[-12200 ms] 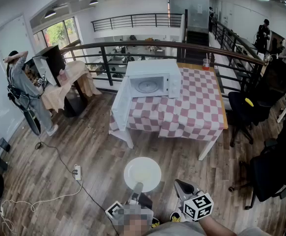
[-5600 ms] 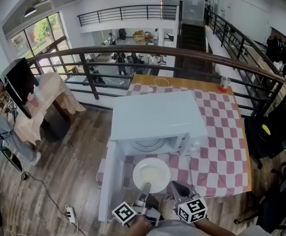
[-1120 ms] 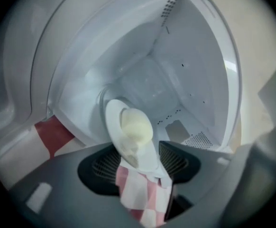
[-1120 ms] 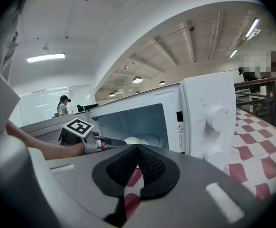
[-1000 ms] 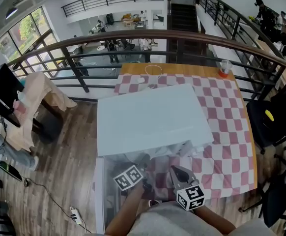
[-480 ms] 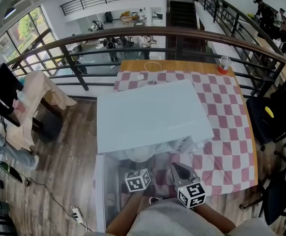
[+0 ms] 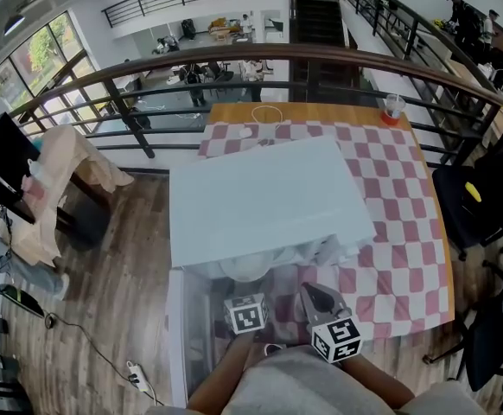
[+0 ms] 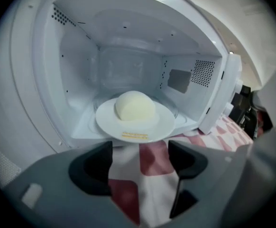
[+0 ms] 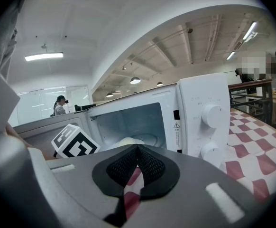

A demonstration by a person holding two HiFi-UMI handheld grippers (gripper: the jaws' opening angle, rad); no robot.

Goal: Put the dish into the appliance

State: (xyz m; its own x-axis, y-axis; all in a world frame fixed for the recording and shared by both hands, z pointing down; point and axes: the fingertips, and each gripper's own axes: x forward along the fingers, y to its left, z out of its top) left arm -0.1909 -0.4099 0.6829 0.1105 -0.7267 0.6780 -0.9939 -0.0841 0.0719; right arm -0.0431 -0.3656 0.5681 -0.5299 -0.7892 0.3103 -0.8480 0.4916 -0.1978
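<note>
The appliance [image 7: 264, 201] is white; the dish [image 8: 159, 123] is white, bearing a pale-yellow mound [image 8: 134, 105]; the tabletop cloth [image 7: 398, 188] is red-and-white checked.

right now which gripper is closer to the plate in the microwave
Left. The left gripper, jaws just opened and empty, faces the plate directly; the right gripper, shut, sits off by the dials.

Wooden floor [image 7: 105, 258], dark railing [image 7: 191, 57], perhaps upstairs

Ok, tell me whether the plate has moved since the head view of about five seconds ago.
Yes. The plate hung in front of the microwave then; now it sits inside, mostly hidden under the microwave's top.
</note>
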